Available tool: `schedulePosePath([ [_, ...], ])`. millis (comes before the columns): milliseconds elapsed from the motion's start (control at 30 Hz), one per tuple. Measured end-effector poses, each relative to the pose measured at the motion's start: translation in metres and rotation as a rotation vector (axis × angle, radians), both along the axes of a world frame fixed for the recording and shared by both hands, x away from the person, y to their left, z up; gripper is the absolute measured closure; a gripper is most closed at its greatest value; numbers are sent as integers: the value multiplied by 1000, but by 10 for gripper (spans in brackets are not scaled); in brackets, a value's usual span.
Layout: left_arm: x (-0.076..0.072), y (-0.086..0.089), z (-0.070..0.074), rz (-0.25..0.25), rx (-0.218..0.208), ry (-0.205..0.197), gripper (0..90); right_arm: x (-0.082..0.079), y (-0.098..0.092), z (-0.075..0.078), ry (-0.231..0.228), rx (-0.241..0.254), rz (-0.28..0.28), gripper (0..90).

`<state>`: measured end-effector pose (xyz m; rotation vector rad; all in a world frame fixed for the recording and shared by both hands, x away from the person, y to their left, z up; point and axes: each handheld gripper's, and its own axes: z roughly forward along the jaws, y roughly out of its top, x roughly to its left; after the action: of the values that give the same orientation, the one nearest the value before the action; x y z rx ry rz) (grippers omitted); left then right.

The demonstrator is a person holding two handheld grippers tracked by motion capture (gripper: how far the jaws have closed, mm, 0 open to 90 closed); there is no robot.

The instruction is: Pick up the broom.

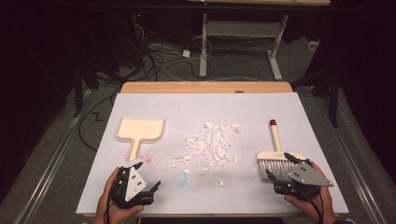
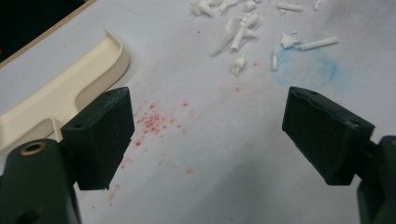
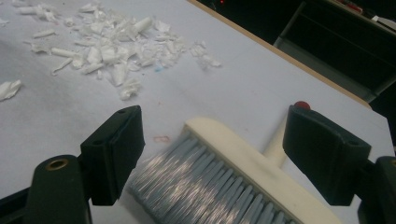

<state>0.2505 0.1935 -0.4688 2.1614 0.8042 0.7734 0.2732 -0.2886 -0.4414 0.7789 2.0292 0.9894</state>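
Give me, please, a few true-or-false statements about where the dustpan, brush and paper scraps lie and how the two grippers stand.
1. The dustpan lies left of the paper scraps. True.
2. The left gripper is shut on the dustpan's handle. False: its jaws stand open over bare table, the handle beside them.
3. The brush lies with its red-tipped handle pointing away from the person. True.
4. The right gripper holds the brush off the table. False: its jaws are open over the bristles, and the brush lies flat.
5. Scraps already fill the dustpan. False: it is empty.
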Motion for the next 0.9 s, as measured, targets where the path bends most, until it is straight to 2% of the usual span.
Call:
schedulePosePath([
  [267, 5, -6, -2, -25, 14, 6, 160, 1, -8, 2, -3, 30, -33, 212],
  [333, 5, -5, -4, -29, 23, 8, 160, 5, -10, 5, 16, 59, -59, 212],
  [367, 5, -5, -4, -29, 20, 9, 160, 5, -10, 5, 16, 59, -59, 212],
  [400, 4, -4, -4, -29, 17, 11, 160, 9, -10, 6, 18, 45, -89, 211],
  [467, 3, -4, -3, -27, 17, 12, 160, 14, -12, 7, 28, 28, -108, 210],
  [567, 3, -4, -4, -29, 22, 17, 160, 20, -15, 9, 39, 33, -139, 217],
  [633, 3, -5, -4, -29, 18, 20, 159, 28, -20, 12, 77, 65, -144, 233],
  [700, 3, -6, -4, -36, 23, 22, 160, 44, -27, 18, 153, 107, -147, 261],
  [733, 3, -7, -5, -38, 26, 23, 160, 51, -28, 19, 190, 119, -179, 272],
  [767, 4, -7, -5, -41, 28, 26, 160, 51, -28, 19, 190, 119, -179, 272],
  [800, 4, -7, -5, -45, 29, 27, 160, 66, -30, 22, 235, 122, -220, 295],
  [867, 4, -6, -5, -45, 26, 28, 160, 83, -30, 22, 276, 111, -298, 307],
  [900, 4, -6, -5, -46, 25, 29, 160, 92, -31, 20, 314, 125, -311, 314],
])
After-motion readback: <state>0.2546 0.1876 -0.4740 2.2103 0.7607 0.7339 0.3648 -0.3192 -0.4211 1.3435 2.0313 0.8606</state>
